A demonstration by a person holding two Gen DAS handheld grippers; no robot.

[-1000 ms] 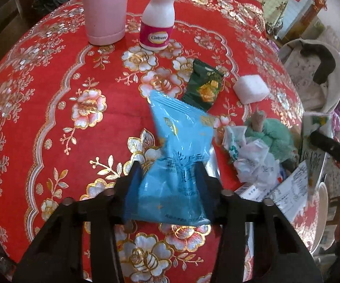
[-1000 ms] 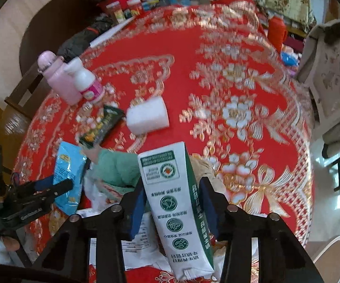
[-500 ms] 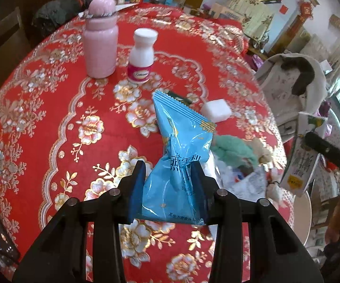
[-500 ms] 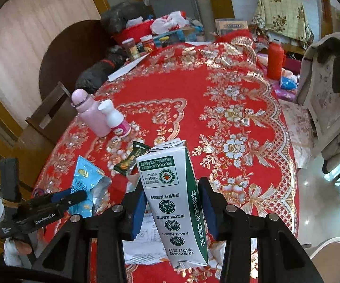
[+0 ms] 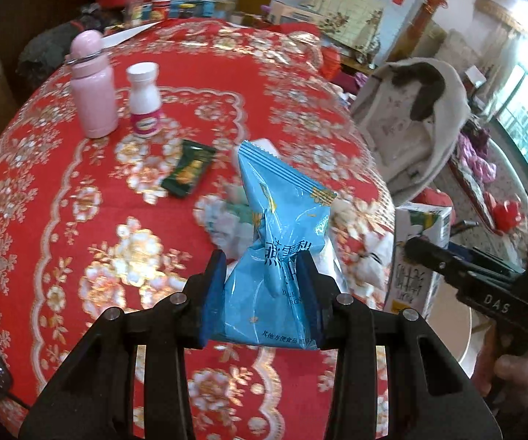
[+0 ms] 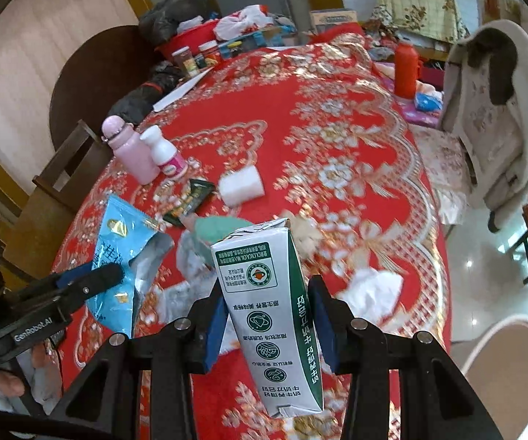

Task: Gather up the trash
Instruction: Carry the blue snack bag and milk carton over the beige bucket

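Note:
My left gripper (image 5: 260, 275) is shut on a blue snack wrapper (image 5: 278, 242) and holds it above the red floral table (image 5: 62, 190); the wrapper also shows in the right wrist view (image 6: 124, 253). My right gripper (image 6: 269, 304) is shut on a white and green milk carton (image 6: 267, 315), held above the table's near edge; the carton shows at the right in the left wrist view (image 5: 417, 256). A dark green wrapper (image 5: 188, 172), crumpled white paper (image 6: 370, 289) and a teal wad (image 6: 220, 229) lie on the table.
A pink bottle (image 5: 93, 91), a white pill bottle (image 5: 144, 101) and a white block (image 6: 242, 185) stand on the table. A chair draped with a pale coat (image 6: 491, 110) is at the right. A white round bin rim (image 6: 502, 359) is at lower right. Clutter lies at the far edge.
Both grippers have lifted up and back from the table with the wrapper and the carton still held. The trash pile now looks farther away.

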